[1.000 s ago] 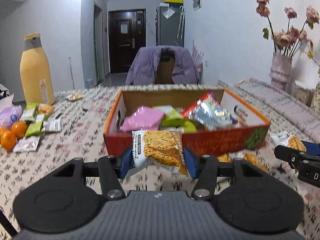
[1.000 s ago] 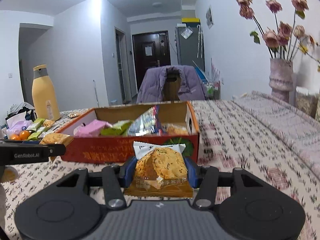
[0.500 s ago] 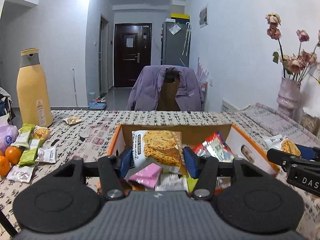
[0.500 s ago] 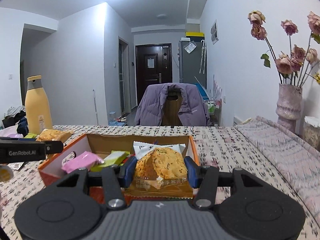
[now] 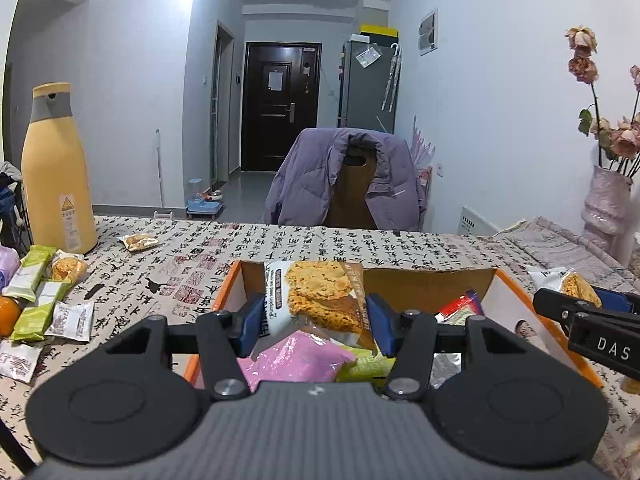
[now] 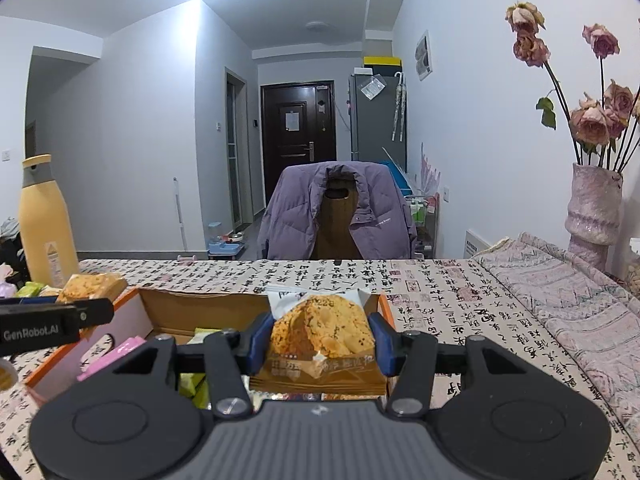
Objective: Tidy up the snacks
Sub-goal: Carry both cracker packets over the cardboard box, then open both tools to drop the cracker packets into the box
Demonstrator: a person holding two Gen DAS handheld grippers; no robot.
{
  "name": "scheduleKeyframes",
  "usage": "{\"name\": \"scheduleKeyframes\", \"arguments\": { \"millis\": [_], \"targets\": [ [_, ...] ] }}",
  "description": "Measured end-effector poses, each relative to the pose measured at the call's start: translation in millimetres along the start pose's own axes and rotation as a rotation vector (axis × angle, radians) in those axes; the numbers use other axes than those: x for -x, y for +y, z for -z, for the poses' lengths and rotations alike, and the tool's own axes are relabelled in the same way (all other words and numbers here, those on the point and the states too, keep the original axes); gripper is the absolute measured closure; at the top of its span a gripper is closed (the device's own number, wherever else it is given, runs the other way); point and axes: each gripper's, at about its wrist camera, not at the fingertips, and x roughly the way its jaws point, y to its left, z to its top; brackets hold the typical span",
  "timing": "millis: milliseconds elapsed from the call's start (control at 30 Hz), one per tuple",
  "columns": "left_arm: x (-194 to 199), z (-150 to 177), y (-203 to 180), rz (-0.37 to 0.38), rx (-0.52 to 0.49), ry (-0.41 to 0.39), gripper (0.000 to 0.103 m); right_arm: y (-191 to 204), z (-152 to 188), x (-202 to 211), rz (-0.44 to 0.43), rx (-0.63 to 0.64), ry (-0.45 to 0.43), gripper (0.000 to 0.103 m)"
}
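Observation:
My left gripper is shut on a cookie packet and holds it above the open cardboard snack box. The box holds a pink packet, green packets and a red foil packet. My right gripper is shut on an orange cookie packet, held over the box's right end. Each gripper shows in the other's view: the right one at the right, the left one at the left.
A tall yellow bottle stands at the far left of the table. Loose green and white packets and an orange lie near it. One packet lies further back. A vase of dried roses stands at the right. A chair with a purple jacket is behind the table.
Both grippers have risen and moved forward with their packets, from in front of the box to above its inside.

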Motion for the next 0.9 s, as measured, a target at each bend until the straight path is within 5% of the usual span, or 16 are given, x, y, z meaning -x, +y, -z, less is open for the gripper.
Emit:
{"name": "scheduleKeyframes", "arguments": {
  "millis": [367, 500, 667, 900],
  "targets": [
    [-20.2, 16.4, 6.6, 0.011, 0.001, 0.040, 0.047, -4.5, 19.7, -19.1, -0.002, -0.022, 0.065, 0.052],
    [-21.4, 18.6, 7.4, 0.007, 0.000, 0.031, 0.034, -7.6, 21.2, -19.1, -0.008, -0.034, 0.065, 0.049],
    [-18.4, 19.8, 11.1, 0.003, 0.035, 0.003, 0.005, -8.2, 22.9, -14.1, 0.001, -0.050, 0.036, 0.007],
    [-18.8, 20.6, 13.5, -0.014, 0.058, -0.005, 0.000, -10.5, 26.0, -17.3, -0.012, -0.063, 0.046, 0.000]
  ]
}}
